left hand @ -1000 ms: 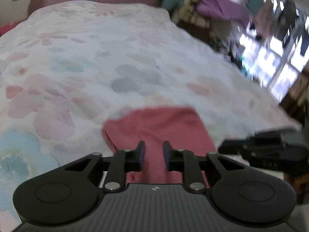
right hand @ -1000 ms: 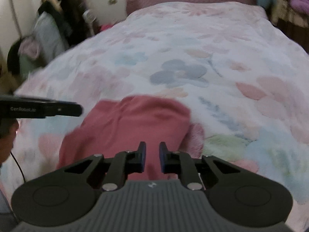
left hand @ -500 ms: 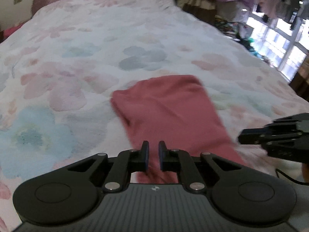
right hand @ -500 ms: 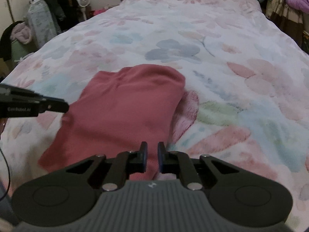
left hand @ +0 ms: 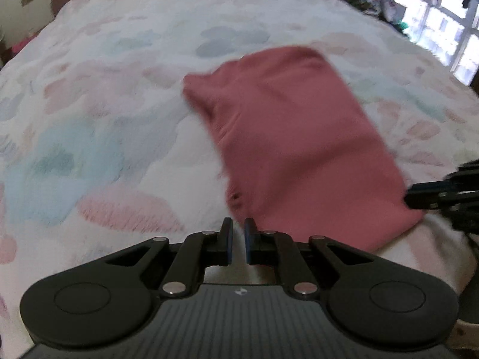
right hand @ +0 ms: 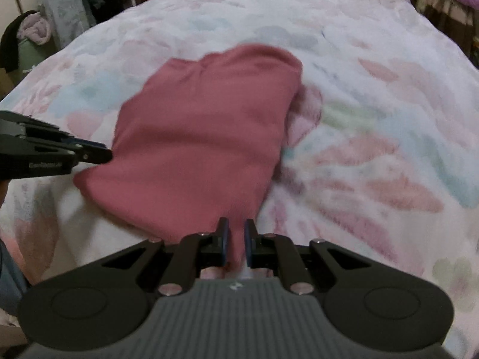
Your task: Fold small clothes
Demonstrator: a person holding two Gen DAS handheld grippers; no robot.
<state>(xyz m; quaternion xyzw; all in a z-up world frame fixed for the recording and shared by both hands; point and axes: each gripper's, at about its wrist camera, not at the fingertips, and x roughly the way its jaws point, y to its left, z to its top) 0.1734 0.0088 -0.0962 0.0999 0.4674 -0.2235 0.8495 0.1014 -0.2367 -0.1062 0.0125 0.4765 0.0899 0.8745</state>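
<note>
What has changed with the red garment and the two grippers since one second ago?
Both grippers pulled back toward the near edge of the dusty-red knit garment, so more of it lies spread ahead. The left gripper jaws have just been closing, at the cloth's near corner; a hold there is unclear. The right gripper has cloth between its jaws. The floral quilted bedspread stayed as it was.

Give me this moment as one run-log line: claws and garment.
left claw: nearly closed, by garment's near corner | right claw: pinching near edge | pink garment: flat on floral bedspread
</note>
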